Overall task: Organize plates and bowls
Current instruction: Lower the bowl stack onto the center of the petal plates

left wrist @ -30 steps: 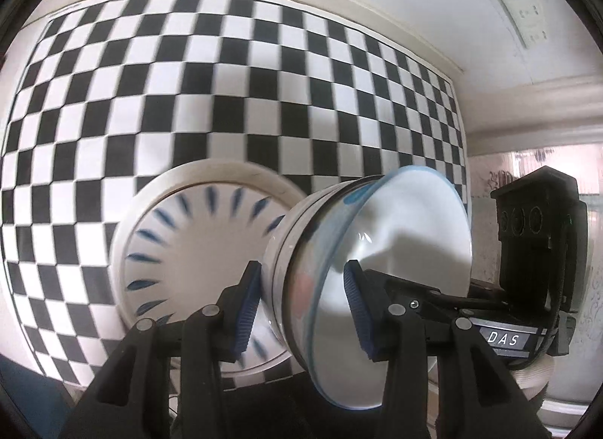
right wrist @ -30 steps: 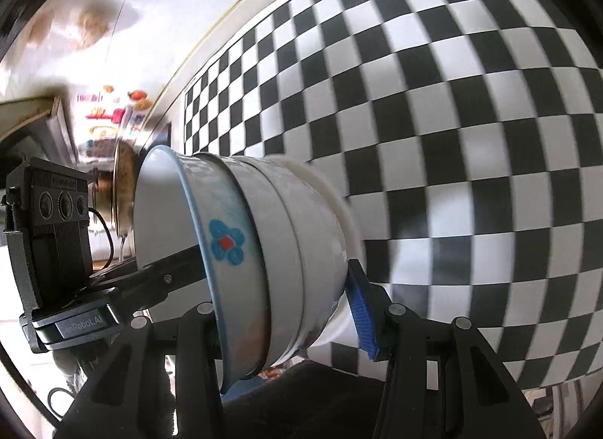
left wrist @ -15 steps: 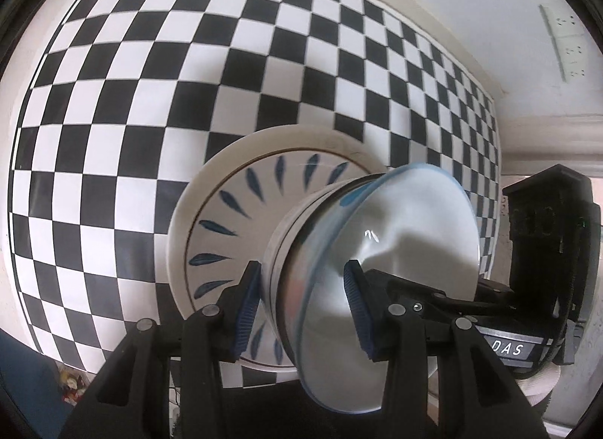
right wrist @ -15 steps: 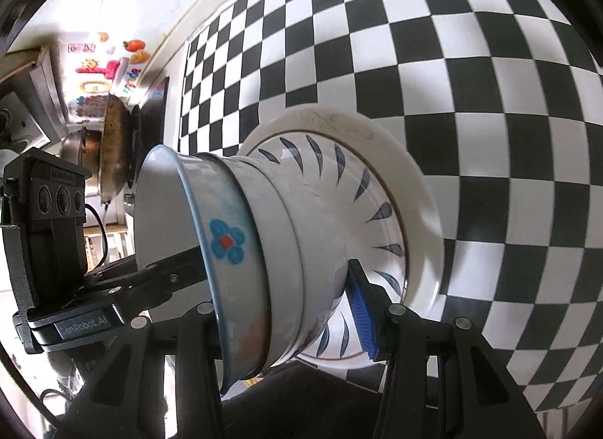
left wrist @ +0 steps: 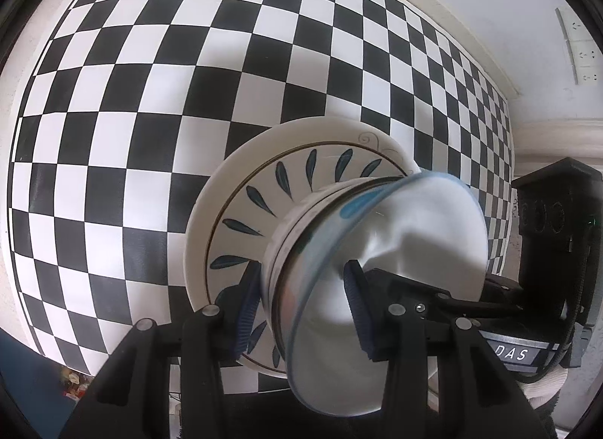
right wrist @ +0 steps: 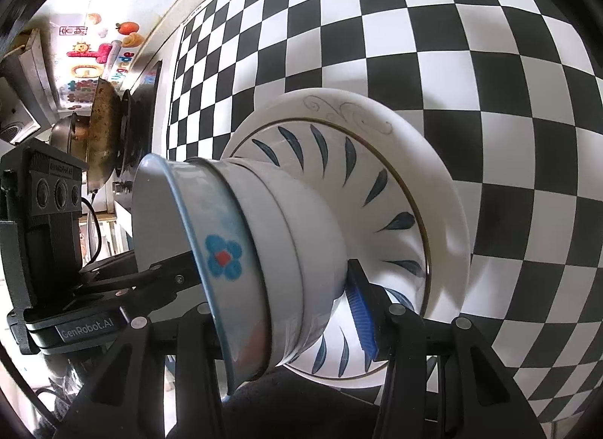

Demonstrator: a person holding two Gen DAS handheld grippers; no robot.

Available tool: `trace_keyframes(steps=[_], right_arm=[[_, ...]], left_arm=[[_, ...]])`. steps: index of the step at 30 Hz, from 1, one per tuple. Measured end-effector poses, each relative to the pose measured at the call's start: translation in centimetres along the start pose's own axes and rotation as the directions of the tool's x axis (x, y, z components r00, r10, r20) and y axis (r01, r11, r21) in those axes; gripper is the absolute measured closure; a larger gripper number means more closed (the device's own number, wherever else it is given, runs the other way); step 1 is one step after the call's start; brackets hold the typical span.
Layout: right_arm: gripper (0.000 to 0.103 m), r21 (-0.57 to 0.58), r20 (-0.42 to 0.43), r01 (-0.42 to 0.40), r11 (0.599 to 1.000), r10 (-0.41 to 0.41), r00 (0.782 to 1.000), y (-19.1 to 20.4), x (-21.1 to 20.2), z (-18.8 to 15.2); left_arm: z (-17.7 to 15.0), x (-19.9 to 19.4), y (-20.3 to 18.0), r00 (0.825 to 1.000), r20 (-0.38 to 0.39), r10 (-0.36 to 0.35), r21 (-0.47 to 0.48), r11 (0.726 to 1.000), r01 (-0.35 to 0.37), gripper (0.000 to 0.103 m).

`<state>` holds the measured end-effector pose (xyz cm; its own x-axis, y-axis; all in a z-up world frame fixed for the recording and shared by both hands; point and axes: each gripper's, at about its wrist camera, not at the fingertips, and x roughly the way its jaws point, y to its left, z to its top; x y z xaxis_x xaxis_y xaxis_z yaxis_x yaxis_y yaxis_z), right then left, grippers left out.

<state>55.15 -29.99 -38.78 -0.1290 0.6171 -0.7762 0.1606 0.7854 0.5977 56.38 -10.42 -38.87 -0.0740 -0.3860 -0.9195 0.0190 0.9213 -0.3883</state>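
Observation:
A stack of nested white bowls (left wrist: 377,250), the top one with a blue rim and a blue flower (right wrist: 222,256), is held from both sides. My left gripper (left wrist: 301,299) is shut on the stack's wall, one finger inside the top bowl. My right gripper (right wrist: 286,307) is shut on the opposite wall, its right pad (right wrist: 360,310) under the lowest bowl. The stack sits close over a white plate with dark blue leaf marks (left wrist: 241,212), also in the right wrist view (right wrist: 433,190). Whether the bowls touch the plate I cannot tell.
The plate lies on a black-and-white checkered cloth (left wrist: 150,99) that covers the table. Pans (right wrist: 101,129) and a stove stand beyond the cloth's far edge. A wall with sockets (left wrist: 580,46) is to the right in the left wrist view.
Both grippers have carried the bowl stack down and over the plate, which has come into full view. The grip on the bowls has not changed.

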Motion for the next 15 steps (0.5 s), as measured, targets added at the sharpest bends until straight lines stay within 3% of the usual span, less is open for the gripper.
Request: trace_keyframes(steps=[15], right_arm=[[0.054,0.011,-0.009,0.007,1.0,-0.007,1.0,-0.14,-0.17,-0.04]], left_arm=[[-0.25,0.12,-0.19,1.0,0.001,-0.006,-0.001,1.0,0.006,0.063]])
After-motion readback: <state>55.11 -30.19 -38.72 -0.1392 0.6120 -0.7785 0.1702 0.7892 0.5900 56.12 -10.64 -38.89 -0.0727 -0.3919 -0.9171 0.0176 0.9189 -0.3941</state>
